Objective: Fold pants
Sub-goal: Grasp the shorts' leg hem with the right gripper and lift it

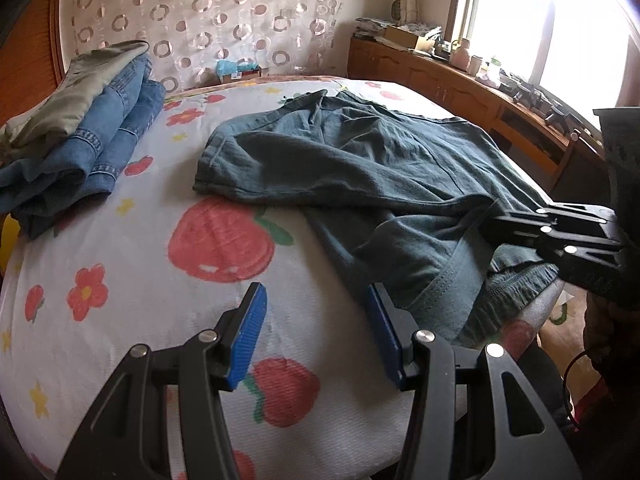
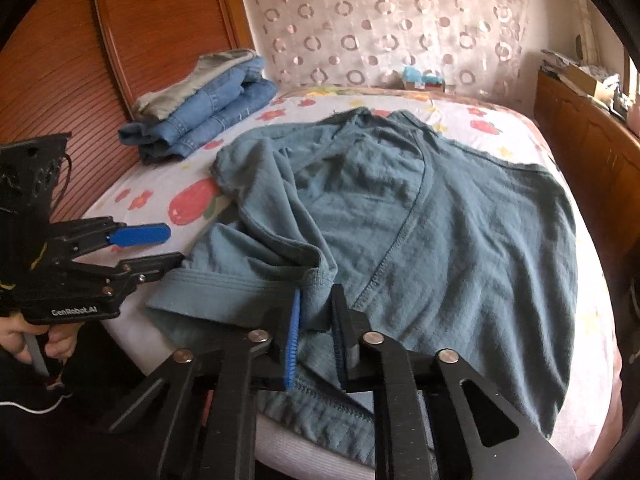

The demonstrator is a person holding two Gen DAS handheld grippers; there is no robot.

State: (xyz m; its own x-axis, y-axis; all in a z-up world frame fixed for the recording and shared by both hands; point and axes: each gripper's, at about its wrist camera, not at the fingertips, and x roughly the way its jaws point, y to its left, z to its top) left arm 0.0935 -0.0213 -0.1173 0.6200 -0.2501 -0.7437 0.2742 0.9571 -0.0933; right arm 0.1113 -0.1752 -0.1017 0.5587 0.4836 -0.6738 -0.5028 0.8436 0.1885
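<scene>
Dark teal pants [image 1: 360, 168] lie crumpled on the flowered bed sheet [image 1: 140, 272], waistband toward me; they also show in the right wrist view [image 2: 440, 220]. My left gripper [image 1: 316, 312] is open and empty, just left of the waistband's near corner; it also shows in the right wrist view [image 2: 168, 246]. My right gripper [image 2: 316, 316] is closed on a fold of the waistband [image 2: 318, 280] at the near edge of the bed. In the left wrist view the right gripper [image 1: 496, 228] reaches in from the right onto the pants.
A stack of folded jeans [image 1: 92, 136] with an olive garment on top lies at the far left of the bed, near the wooden headboard [image 2: 120, 40]. A wooden cabinet [image 1: 460, 84] with clutter runs under the window on the right. A patterned curtain hangs behind.
</scene>
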